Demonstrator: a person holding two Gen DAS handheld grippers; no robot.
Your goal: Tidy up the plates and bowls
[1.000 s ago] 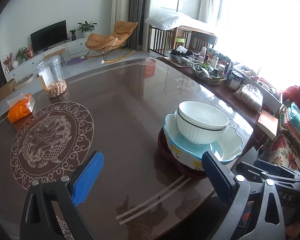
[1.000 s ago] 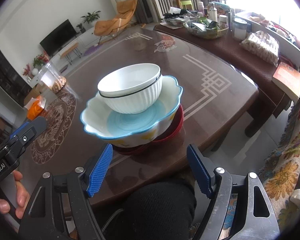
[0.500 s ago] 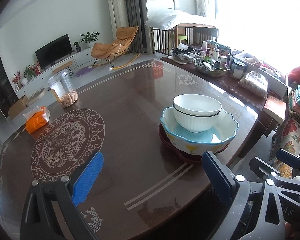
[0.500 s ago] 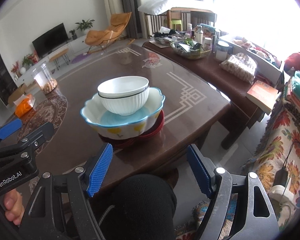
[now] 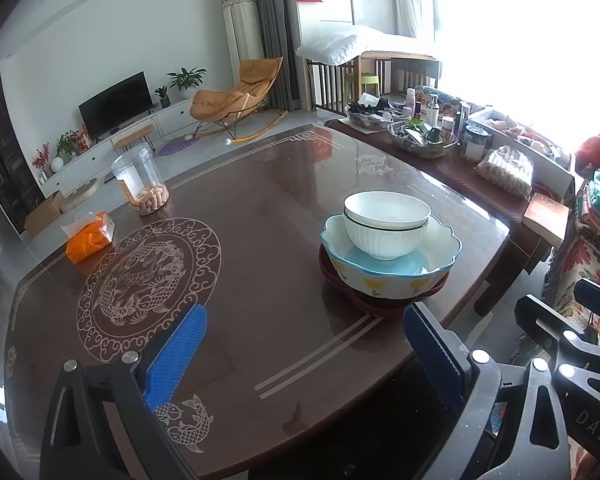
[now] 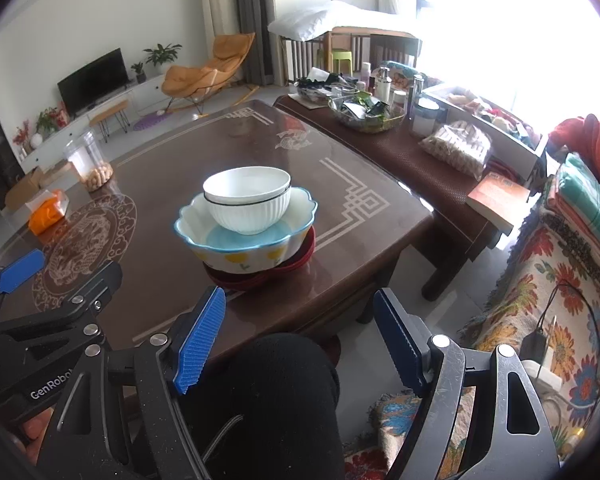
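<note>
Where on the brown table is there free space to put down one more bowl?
Bare patches on the brown table: the middle, between the snack jar and the bowl stack; the far corner by the fish emblem. The side table beyond is crowded.

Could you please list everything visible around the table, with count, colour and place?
white bowl: one, white with a dark rim line, nested on top of the stack
scalloped bowl: one, blue inside with yellow flowers outside, under the white bowl
red plates: count unclear, dark red, bottom of the stack
table: one, brown and glossy, bears the stack near its right corner
jar: one, clear, far left of the table
tissue pack: one, orange, left edge of the table
side table: one, brown, cluttered, right of the table
book: one, orange, on the side table
left tool: black with blue pads, open, empty
right tool: same, open, empty
</note>
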